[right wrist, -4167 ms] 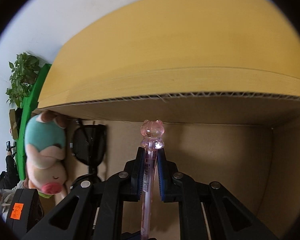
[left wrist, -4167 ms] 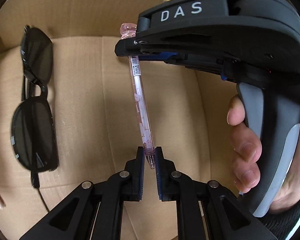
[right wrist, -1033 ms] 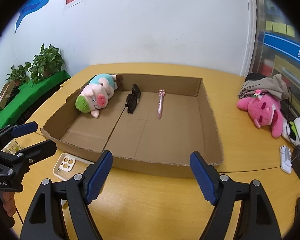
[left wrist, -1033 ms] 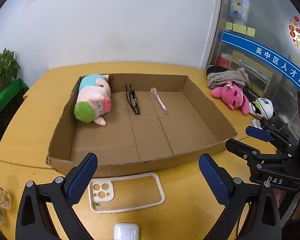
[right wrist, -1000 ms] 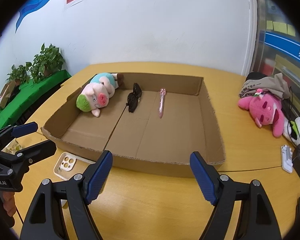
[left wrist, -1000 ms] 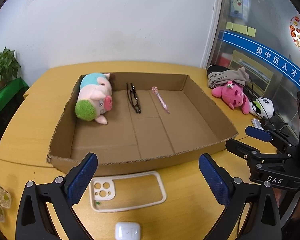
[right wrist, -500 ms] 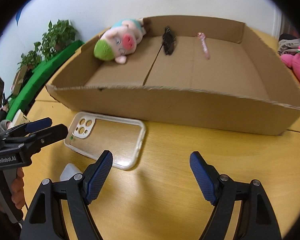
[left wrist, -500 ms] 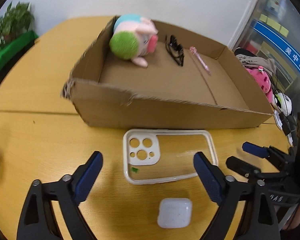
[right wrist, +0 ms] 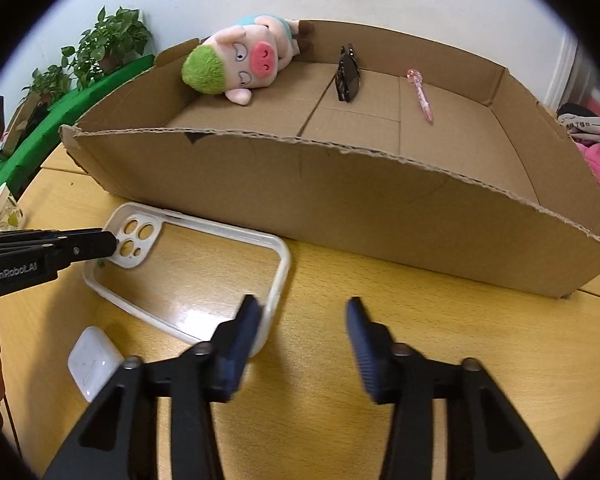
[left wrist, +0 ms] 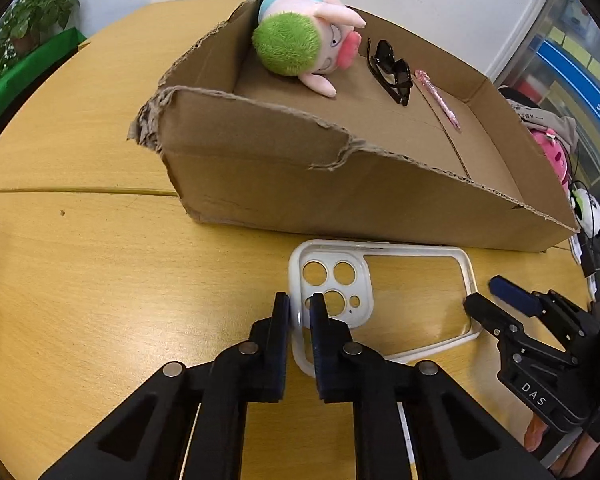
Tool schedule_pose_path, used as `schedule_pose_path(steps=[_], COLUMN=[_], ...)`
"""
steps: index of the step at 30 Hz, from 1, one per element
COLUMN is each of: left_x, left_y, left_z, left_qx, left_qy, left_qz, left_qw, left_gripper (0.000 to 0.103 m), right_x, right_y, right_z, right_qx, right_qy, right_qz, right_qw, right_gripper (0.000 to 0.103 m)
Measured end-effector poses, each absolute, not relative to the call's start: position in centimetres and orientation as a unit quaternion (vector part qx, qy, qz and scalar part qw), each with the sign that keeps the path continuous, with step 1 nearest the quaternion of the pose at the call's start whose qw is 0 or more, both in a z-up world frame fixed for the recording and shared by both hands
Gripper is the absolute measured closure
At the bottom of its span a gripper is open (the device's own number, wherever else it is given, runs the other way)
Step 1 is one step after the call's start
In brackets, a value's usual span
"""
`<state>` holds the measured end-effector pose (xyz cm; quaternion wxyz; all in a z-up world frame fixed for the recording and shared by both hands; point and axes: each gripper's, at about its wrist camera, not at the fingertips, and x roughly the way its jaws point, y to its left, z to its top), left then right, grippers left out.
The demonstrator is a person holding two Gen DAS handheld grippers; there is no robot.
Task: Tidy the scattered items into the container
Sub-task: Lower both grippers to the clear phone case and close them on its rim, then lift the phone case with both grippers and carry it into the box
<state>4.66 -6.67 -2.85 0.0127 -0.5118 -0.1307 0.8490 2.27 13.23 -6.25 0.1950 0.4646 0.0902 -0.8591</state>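
1. Where the wooden bench (left wrist: 80, 264) carries everything, the cardboard box (left wrist: 300, 184) is the landmark, a shallow open tray with a torn front rim.
2. Inside the box, against its far left corner, lies a plush pig (right wrist: 236, 64) with green hair and a teal body, on its side.
3. Beside the pig, toward the middle of the box's far end, rest folded black sunglasses (right wrist: 348, 74).
4. Right of the sunglasses on the box floor lies a pink pen (right wrist: 420, 96), apart from them.
5. Outside the box, just in front of its near wall, a white-rimmed clear phone case (left wrist: 380, 296) lies flat on the bench.
6. The left hand-held gripper (left wrist: 299, 316) is clamped on the phone case's rim at the camera-cutout end, pads pressing either side of the edge.
7. The right hand-held gripper (right wrist: 304, 328) is closing at the case's opposite end; its left pad touches the rim corner, the right pad stands apart over bare bench, so no grip is made.
8. Nearer than the phone case from the box, a small white earbud case (right wrist: 94, 362) sits on the bench.
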Motion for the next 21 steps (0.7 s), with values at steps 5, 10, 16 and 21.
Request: schedule_pose_path(steps=[5,10,16,21], left_x=[5.4,6.4,7.3,6.4], left_y=[-6.1,-5.8,-4.8,-4.0], left_z=[-2.7,-0.7,4.1,8.9], left_qx=[-0.511,-0.495,-0.45,-0.408], left_qy=[-0.12,-0.117,-0.102,-0.09], left_qz=[0.851,0.861,0.887,0.908], left_qw=[0.012,0.017,0.027,0.037], left_gripper=[0.096,0.096,0.096,0.096], right_x=[3.0,4.1,6.1,5.8], right_y=[12.6,13.3,15.1,16.1], right_z=[-5.9,-5.2,-0.6,4.3], right_qx=[0.465,0.457,0.403,0.355], right_qy=[0.098,0.094,0.077,0.064], right_qz=[-0.854,-0.858,-0.886,-0.908], right_qw=[0.214,0.214,0.218,0.213], right_gripper=[0.096,0.097,0.096,0.096])
